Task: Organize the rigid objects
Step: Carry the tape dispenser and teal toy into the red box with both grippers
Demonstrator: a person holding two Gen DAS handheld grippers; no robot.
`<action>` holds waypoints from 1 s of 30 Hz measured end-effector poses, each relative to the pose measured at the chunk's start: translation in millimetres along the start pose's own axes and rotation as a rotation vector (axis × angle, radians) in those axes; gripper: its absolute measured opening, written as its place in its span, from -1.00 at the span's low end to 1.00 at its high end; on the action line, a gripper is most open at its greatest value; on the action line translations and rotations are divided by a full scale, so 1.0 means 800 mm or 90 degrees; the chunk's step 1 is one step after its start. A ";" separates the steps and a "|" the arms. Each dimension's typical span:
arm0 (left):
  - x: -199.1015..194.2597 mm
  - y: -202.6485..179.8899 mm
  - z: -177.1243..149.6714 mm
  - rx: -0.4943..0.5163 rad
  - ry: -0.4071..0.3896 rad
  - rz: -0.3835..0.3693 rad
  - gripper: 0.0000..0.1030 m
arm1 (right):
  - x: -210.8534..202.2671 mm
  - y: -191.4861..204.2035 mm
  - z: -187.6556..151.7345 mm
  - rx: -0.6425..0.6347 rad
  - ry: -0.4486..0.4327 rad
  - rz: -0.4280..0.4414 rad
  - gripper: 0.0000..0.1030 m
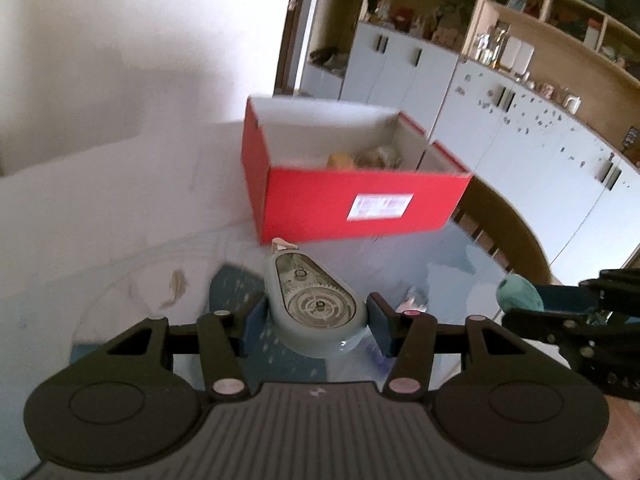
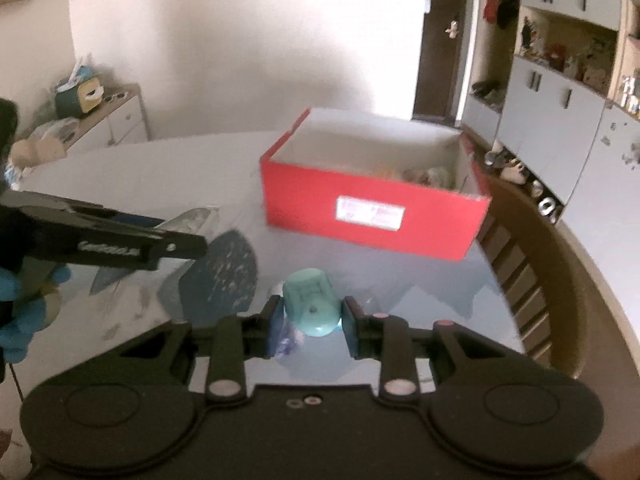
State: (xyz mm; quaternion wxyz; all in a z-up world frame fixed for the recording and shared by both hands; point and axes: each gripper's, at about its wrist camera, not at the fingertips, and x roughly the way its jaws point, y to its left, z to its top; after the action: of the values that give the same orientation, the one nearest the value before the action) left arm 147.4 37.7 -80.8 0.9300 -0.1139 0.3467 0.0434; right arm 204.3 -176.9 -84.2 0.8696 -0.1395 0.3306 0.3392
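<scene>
My left gripper is shut on a grey-green correction tape dispenser with clear gears, held above the table. My right gripper is shut on a small teal rounded object. That teal object and the right gripper's fingers show at the right edge of the left wrist view. The left gripper's finger with the dispenser reaches in from the left of the right wrist view. Ahead of both stands an open red box, also seen in the right wrist view, with a few items inside.
The round table has a glass top over a blue patterned cloth. A wooden chair back curves along the table's right edge. Cabinets and shelves line the far right wall. A hand in a blue glove is at left.
</scene>
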 end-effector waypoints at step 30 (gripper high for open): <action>0.048 -0.066 0.147 0.116 -0.081 -0.025 0.04 | 0.042 -0.106 0.108 0.005 -0.065 -0.035 -0.41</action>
State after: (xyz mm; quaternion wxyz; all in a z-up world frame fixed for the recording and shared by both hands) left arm 259.1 15.2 -10.0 0.9573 -0.0330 0.2872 0.0004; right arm 321.8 -181.9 -41.1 0.8949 -0.1278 0.2831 0.3204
